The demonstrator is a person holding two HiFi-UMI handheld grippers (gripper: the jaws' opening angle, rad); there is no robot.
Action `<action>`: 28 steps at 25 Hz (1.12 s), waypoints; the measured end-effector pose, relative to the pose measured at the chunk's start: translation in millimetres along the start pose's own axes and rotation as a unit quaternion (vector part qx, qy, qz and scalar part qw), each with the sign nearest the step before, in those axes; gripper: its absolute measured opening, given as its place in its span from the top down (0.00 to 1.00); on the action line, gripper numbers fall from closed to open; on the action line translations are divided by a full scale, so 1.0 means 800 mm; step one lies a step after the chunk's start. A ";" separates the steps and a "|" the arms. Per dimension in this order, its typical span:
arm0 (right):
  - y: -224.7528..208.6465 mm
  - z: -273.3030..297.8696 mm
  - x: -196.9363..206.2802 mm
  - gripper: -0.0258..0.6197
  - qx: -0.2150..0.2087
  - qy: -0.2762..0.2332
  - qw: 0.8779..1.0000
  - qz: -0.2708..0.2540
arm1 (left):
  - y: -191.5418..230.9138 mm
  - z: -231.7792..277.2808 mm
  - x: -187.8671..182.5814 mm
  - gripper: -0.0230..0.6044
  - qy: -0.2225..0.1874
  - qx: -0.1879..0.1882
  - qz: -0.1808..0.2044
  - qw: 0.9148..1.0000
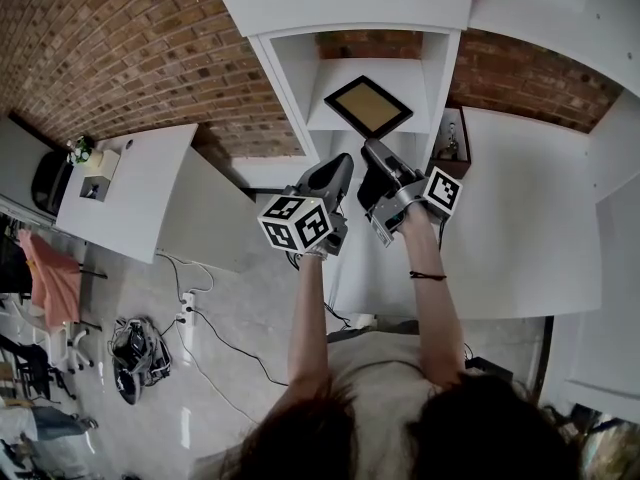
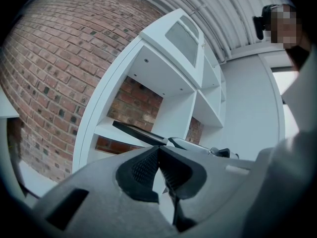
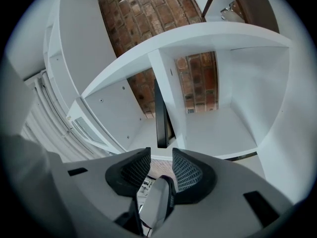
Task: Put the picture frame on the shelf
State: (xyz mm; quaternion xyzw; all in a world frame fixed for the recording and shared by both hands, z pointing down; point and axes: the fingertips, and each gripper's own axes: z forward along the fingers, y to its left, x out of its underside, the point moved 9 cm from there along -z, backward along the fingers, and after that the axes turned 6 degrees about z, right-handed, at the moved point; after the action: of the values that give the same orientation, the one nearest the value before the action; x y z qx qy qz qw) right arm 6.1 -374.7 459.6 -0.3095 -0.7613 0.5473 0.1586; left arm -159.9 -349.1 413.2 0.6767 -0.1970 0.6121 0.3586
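The picture frame (image 1: 368,106), black-edged with a tan middle, rests on a board of the white shelf unit (image 1: 350,73). In the left gripper view the picture frame (image 2: 134,131) is a thin dark slab on that board. In the right gripper view the picture frame (image 3: 161,114) shows edge-on, just beyond the jaws. My right gripper (image 1: 372,147) (image 3: 161,155) is open just short of the frame's near edge, nothing between its pads. Beside it, my left gripper (image 1: 343,160) (image 2: 159,148) is shut and empty, and points at the shelf.
A brick wall (image 1: 120,48) lies behind and left of the shelf unit. A white desk (image 1: 140,193) with small items stands at the left. A brown compartment (image 1: 452,146) with a small object is right of the shelf. Cables (image 1: 140,353) lie on the floor.
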 end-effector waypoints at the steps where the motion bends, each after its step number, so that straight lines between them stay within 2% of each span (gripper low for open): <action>1: 0.000 -0.002 0.002 0.80 0.001 0.003 1.000 0.000 | 0.000 -0.001 0.000 0.95 -0.001 0.000 0.000 1.000; 18: 0.006 -0.038 0.009 0.89 -0.007 -0.001 1.000 0.006 | -0.023 -0.008 0.009 0.95 0.007 0.010 0.000 1.000; 28: 0.008 -0.061 0.021 0.94 -0.028 -0.017 0.999 0.013 | -0.039 -0.024 0.018 0.95 0.009 0.011 -0.002 1.000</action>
State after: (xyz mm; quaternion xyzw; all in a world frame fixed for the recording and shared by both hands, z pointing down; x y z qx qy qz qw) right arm 23.5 -326.8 469.4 -0.3147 -0.7746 0.5330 0.1297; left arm -148.7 -311.9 419.8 0.6754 -0.1860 0.6195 0.3541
